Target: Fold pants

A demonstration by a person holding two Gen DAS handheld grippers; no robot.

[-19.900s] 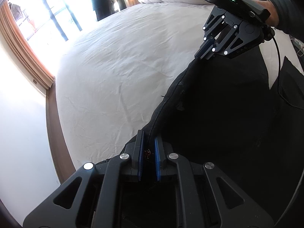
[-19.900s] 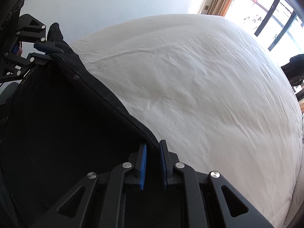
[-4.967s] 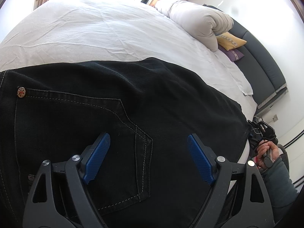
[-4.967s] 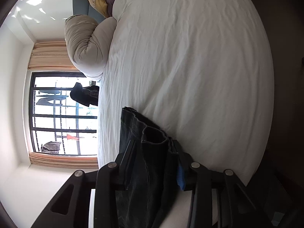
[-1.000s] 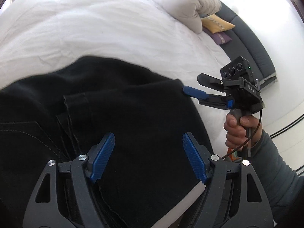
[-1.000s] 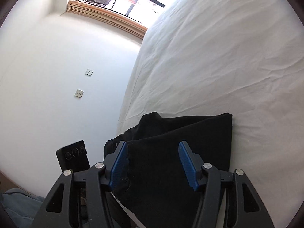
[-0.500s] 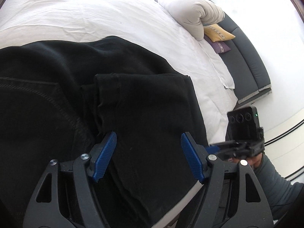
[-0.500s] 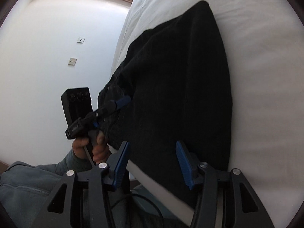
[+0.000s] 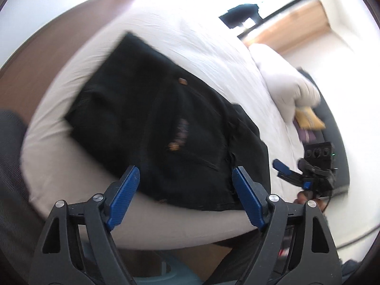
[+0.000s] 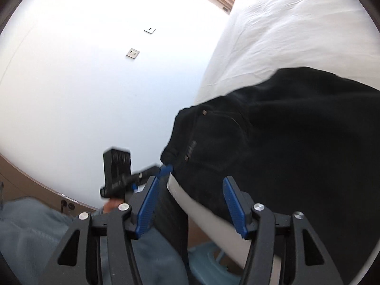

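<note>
The black pants (image 9: 166, 128) lie folded in a compact rectangle on the white bed (image 9: 213, 54), near its front corner. They also show in the right wrist view (image 10: 285, 137). My left gripper (image 9: 187, 197) is open and empty, held back off the bed edge below the pants. My right gripper (image 10: 190, 204) is open and empty, off the bed edge beside the pants. The right gripper shows in the left wrist view (image 9: 289, 175), and the left gripper shows in the right wrist view (image 10: 152, 178).
A rolled white duvet (image 9: 289, 87) and a yellow cushion (image 9: 308, 118) lie at the head of the bed. A white wall with two plates (image 10: 133, 53) stands beside the bed. Brown floor (image 9: 35, 54) runs past the far edge.
Both grippers have pulled back from the pants and off the bed edge. The pants stay folded on the bed.
</note>
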